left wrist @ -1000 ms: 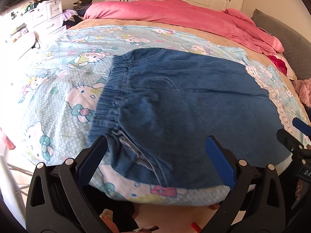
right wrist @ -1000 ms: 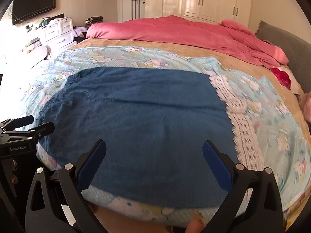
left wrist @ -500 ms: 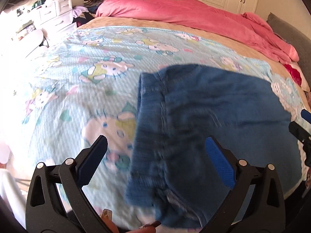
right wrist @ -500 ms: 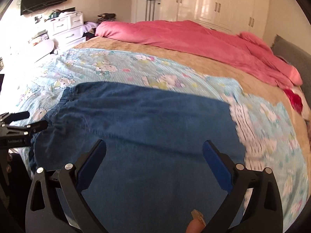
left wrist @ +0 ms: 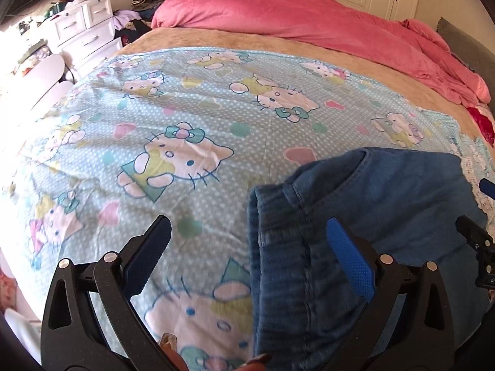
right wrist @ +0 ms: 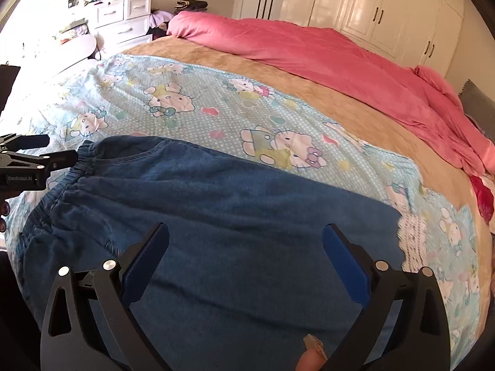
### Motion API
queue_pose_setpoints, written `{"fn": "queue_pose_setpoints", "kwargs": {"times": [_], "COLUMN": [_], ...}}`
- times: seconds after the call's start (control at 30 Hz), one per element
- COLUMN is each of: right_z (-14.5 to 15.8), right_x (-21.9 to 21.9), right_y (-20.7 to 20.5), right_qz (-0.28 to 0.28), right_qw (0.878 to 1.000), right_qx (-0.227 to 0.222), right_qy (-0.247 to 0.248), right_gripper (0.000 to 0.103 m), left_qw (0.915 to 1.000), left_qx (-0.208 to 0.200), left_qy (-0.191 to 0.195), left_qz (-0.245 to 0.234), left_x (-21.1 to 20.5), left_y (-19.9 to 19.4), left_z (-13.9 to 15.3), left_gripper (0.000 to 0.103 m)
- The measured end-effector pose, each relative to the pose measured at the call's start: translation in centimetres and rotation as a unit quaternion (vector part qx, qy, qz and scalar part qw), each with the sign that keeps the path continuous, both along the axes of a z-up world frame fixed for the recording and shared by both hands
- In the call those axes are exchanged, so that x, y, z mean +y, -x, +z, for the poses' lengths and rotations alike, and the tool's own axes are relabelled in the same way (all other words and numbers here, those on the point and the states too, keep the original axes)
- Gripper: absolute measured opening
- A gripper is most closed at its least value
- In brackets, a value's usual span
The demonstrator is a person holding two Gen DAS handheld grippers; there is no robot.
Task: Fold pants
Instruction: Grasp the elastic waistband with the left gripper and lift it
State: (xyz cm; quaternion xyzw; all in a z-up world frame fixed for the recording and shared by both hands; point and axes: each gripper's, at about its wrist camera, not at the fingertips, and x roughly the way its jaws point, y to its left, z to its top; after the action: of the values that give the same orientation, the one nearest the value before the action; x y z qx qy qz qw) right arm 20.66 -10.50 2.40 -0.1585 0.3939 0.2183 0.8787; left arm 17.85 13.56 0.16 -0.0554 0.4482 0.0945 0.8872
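Blue denim pants (right wrist: 235, 216) lie flat on the Hello Kitty sheet (right wrist: 198, 117), with the elastic waistband (right wrist: 71, 170) at the left. In the left wrist view the pants (left wrist: 386, 204) fill the lower right, waistband edge (left wrist: 256, 232) facing me. My left gripper (left wrist: 247, 256) is open and empty, above the waistband and sheet (left wrist: 173, 154). It also shows in the right wrist view (right wrist: 37, 157) beside the waistband. My right gripper (right wrist: 246, 262) is open and empty, above the middle of the pants.
A pink duvet (right wrist: 309, 49) lies bunched along the far side of the bed over a tan blanket (right wrist: 278, 74). White drawers (right wrist: 123, 18) stand at the far left, white wardrobes (right wrist: 371, 9) behind. A grey headboard (right wrist: 476, 102) is at the right.
Both grippers have drawn back and lifted. The left view has swung left, so the pants now sit at its lower right and more bare sheet shows. Both grippers stay open.
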Motion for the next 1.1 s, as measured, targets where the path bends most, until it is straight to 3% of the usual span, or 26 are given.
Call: {"fn": "queue_pose_setpoints", "kwargs": {"times": [0.17, 0.37, 0.47, 0.5, 0.6, 0.67, 0.87, 1.0, 1.03, 1.1], "right_z": [-0.4, -1.1, -1.6, -1.9, -2.7, -3.1, -3.8, -4.4, -4.5, -4.7], "right_x": [1.0, 2.2, 2.7, 3.0, 4.0, 4.8, 7.3, 9.0, 9.3, 9.8], "right_y": [-2.2, -4.8, -6.0, -6.4, -7.2, -7.7, -8.4, -8.6, -8.5, -8.2], "right_qz": [0.006, 0.026, 0.033, 0.038, 0.052, 0.063, 0.094, 0.116, 0.121, 0.139], "right_qw": [1.000, 0.999, 0.999, 0.999, 0.998, 0.997, 0.994, 0.991, 0.990, 0.988], "right_qx": [-0.001, 0.002, 0.008, 0.009, 0.017, 0.022, 0.020, 0.018, 0.015, 0.014], "right_qy": [0.004, 0.019, 0.023, 0.027, 0.042, 0.045, 0.061, 0.070, 0.071, 0.070], "right_gripper": [0.099, 0.099, 0.099, 0.099, 0.099, 0.099, 0.099, 0.098, 0.096, 0.065], "left_qw": [0.9997, 0.9977, 0.9986, 0.9985, 0.9976, 0.9967, 0.9961, 0.9956, 0.9956, 0.9955], "left_qx": [0.012, 0.029, 0.024, 0.021, 0.016, 0.006, -0.050, -0.064, -0.064, -0.063], "left_qy": [0.007, -0.041, -0.029, -0.032, -0.006, 0.010, -0.009, -0.016, -0.016, -0.015], "left_qz": [-0.018, -0.046, -0.036, -0.038, -0.068, -0.081, -0.071, -0.066, -0.066, -0.069], "left_x": [0.0, -1.3, -0.6, -0.5, -0.2, -0.3, 0.5, 1.1, 1.1, 1.1], "left_y": [-2.1, -4.4, -4.9, -5.0, -4.8, -4.5, -3.3, -2.8, -2.7, -2.6], "left_z": [-0.6, -1.8, -2.5, -2.8, -3.2, -3.3, -1.6, -1.1, -1.1, -1.2], "left_gripper": [0.095, 0.095, 0.094, 0.088, 0.047, 0.034, 0.031, 0.031, 0.031, 0.031]}}
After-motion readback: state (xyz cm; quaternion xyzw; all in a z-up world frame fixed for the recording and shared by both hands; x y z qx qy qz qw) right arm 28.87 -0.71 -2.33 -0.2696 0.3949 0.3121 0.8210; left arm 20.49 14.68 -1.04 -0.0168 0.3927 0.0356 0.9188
